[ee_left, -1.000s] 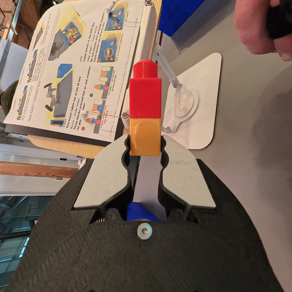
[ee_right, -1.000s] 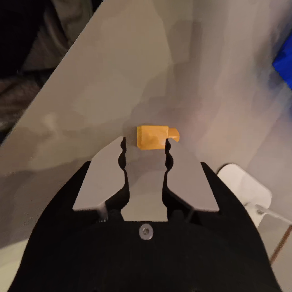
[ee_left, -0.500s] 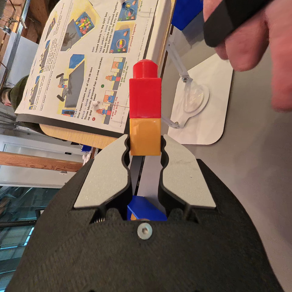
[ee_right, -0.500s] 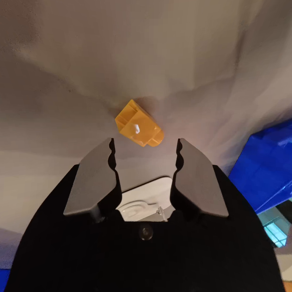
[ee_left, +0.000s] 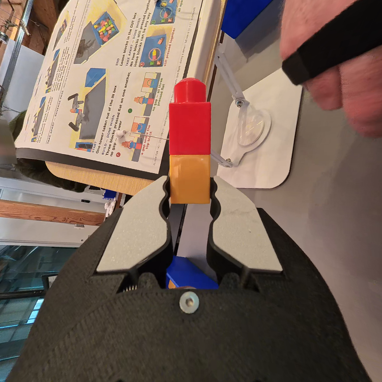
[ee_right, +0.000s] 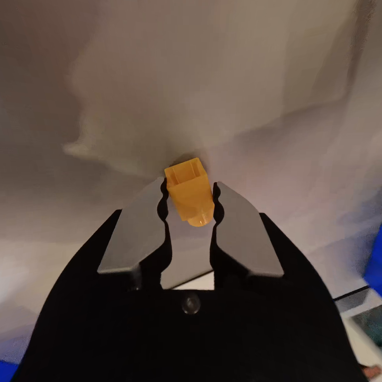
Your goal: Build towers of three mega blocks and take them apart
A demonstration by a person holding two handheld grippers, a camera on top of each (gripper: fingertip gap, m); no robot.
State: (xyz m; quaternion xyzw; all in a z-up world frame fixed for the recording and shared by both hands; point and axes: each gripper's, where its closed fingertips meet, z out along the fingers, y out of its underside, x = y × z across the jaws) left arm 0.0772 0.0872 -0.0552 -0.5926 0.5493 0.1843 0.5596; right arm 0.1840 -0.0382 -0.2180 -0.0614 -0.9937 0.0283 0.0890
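With the left gripper (ee_left: 189, 191) clamping the orange block (ee_left: 189, 179) under the red block (ee_left: 189, 128), the right gripper (ee_right: 190, 198), apparently closed on a skewed loose block (ee_right: 189, 193), should square it before stacking.

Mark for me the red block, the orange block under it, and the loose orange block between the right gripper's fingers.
red block (ee_left: 189, 128), left wrist view, middle of its front face.
orange block under it (ee_left: 189, 179), left wrist view, middle of its front face.
loose orange block (ee_right: 190, 196), right wrist view, its upper side face, below the hollow end.
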